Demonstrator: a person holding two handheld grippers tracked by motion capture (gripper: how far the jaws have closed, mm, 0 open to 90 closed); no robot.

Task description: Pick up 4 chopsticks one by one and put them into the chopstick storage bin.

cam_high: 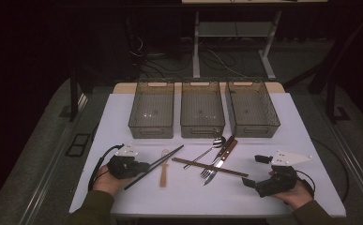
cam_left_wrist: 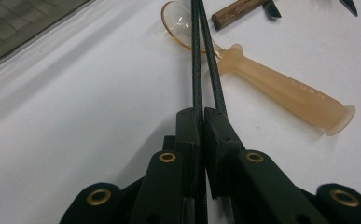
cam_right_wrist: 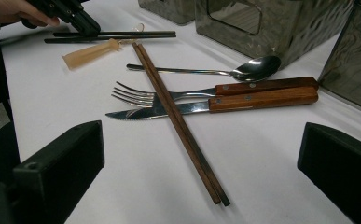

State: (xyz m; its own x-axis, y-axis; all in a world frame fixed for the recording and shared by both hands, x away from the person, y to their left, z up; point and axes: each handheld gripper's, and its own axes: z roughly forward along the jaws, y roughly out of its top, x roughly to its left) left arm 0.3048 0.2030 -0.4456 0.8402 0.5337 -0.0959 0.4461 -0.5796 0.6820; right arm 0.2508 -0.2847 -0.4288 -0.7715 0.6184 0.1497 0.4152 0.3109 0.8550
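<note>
**Black chopsticks clamped in left gripper, right gripper open**

Black chopsticks (cam_left_wrist: 197, 56) are pinched between the closed jaws of the left gripper (cam_left_wrist: 200, 122); in the left gripper view both sticks run forward from the pads, side by side, splaying slightly near the jaws. In the high view the pair (cam_high: 158, 164) is seen lying diagonally on the white table (cam_high: 123, 112), gripped near its lower end by the left gripper (cam_high: 144, 166), front-left of the table.

The sticks are crossed over a translucent amber spoon (cam_left_wrist: 281, 88), passing above its bowl. The spoon is seen flat on the table, just right of the left gripper (cam_high: 163, 168).

The right gripper (cam_high: 250, 182) is held front-right, jaws spread wide, nothing between them. In its own view, brown wooden chopsticks (cam_right_wrist: 178, 119) are laid diagonally across a wood-handled fork (cam_right_wrist: 178, 95) and a wood-handled knife (cam_right_wrist: 201, 106); a metal spoon (cam_right_wrist: 225, 71) is just behind them. All of these are well ahead of the right jaws, untouched.

Three smoky plastic bins (cam_high: 202, 129) are lined up side by side at the far side of the table, past the cutlery.
</note>
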